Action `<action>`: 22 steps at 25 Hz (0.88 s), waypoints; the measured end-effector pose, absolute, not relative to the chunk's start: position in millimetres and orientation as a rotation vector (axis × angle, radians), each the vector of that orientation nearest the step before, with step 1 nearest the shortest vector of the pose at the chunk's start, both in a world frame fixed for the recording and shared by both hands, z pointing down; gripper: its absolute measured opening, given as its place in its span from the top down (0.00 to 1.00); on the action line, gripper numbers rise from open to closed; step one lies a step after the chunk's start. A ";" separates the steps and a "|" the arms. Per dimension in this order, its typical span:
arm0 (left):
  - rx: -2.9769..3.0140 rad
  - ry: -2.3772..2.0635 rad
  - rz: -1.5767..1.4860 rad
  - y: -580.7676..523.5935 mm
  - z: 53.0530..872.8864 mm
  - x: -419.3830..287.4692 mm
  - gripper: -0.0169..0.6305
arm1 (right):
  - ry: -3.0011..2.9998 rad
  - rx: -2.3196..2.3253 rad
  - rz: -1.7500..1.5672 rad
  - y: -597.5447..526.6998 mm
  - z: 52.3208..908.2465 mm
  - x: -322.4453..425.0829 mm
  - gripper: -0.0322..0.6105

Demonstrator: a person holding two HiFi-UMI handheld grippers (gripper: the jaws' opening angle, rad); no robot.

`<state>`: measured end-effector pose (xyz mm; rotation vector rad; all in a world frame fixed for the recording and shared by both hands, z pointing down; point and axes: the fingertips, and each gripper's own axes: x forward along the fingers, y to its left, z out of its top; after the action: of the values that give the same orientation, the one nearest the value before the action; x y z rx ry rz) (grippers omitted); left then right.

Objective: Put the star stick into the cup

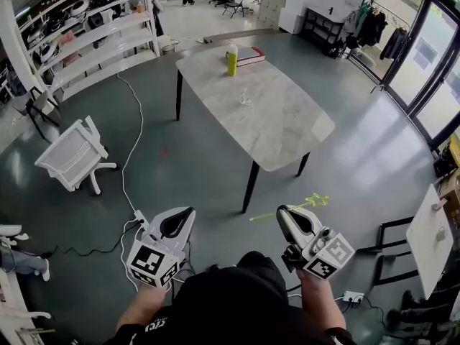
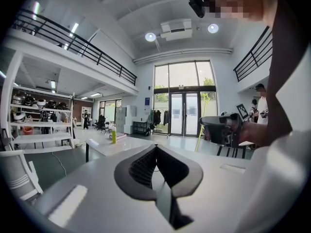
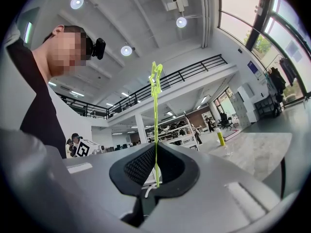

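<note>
The star stick (image 1: pixel 302 203) is a thin yellow-green rod with a star at its end. My right gripper (image 1: pixel 290 215) is shut on its lower end, low at the right and well short of the table. In the right gripper view the star stick (image 3: pixel 155 125) rises straight up from between the right gripper's (image 3: pixel 155 178) jaws. A small clear cup (image 1: pixel 245 99) stands near the middle of the marble table (image 1: pixel 287 128). My left gripper (image 1: pixel 177 223) is held low at the left, its jaws together with nothing between them; the left gripper view shows the left gripper (image 2: pixel 155 154) the same way.
A yellow-green bottle (image 1: pixel 231 60) and a red book (image 1: pixel 251 54) sit at the table's far end. A white chair (image 1: pixel 72 157) stands to the left, with shelving (image 1: pixel 93 34) behind it. A cable (image 1: pixel 129 164) runs over the floor. A second white table (image 1: pixel 430 239) is at the right.
</note>
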<state>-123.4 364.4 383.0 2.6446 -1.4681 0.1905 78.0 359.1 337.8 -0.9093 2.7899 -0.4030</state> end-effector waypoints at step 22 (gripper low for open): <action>2.596 -1.517 0.219 194.5 384.7 -99.4 0.97 | 2.770 -0.841 -0.457 180.0 347.9 108.0 0.92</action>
<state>-99.4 194.5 384.7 2.5962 -1.5169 0.2194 108.0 180.0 347.9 -0.8410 2.7704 -0.4573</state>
